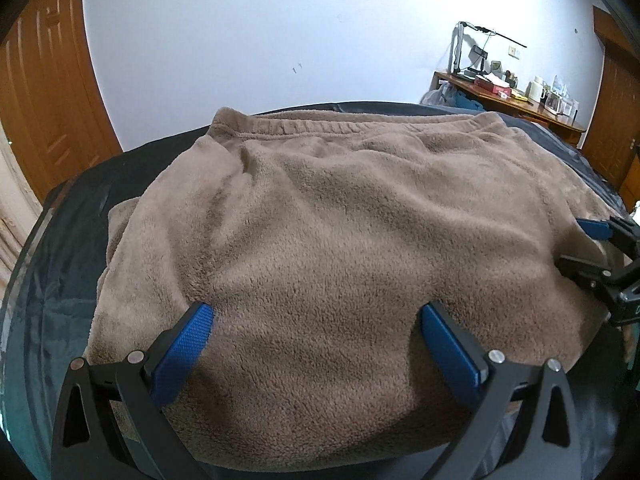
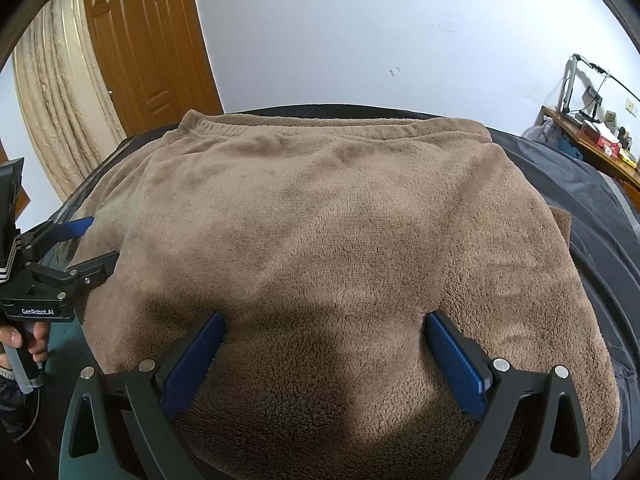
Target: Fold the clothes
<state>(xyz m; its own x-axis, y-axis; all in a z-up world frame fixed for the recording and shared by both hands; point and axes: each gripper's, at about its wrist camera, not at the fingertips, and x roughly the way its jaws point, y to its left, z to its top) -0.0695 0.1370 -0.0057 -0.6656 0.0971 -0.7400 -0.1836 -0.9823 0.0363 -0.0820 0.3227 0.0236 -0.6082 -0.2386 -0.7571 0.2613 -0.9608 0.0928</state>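
Observation:
A brown fleece garment lies spread flat on a dark cover, its ribbed band at the far edge. A lower layer of it sticks out at the left. My left gripper is open, its blue pads wide apart over the near edge. In the right wrist view the same garment fills the frame, and my right gripper is also open over the near edge. Each gripper appears in the other's view, at the garment's side: right gripper, left gripper. Neither holds fabric.
A wooden desk crowded with small items stands at the back right by a white wall. Wooden doors and a beige curtain are at the left. A hand grips the left gripper's handle. Dark cover shows beyond the garment's sides.

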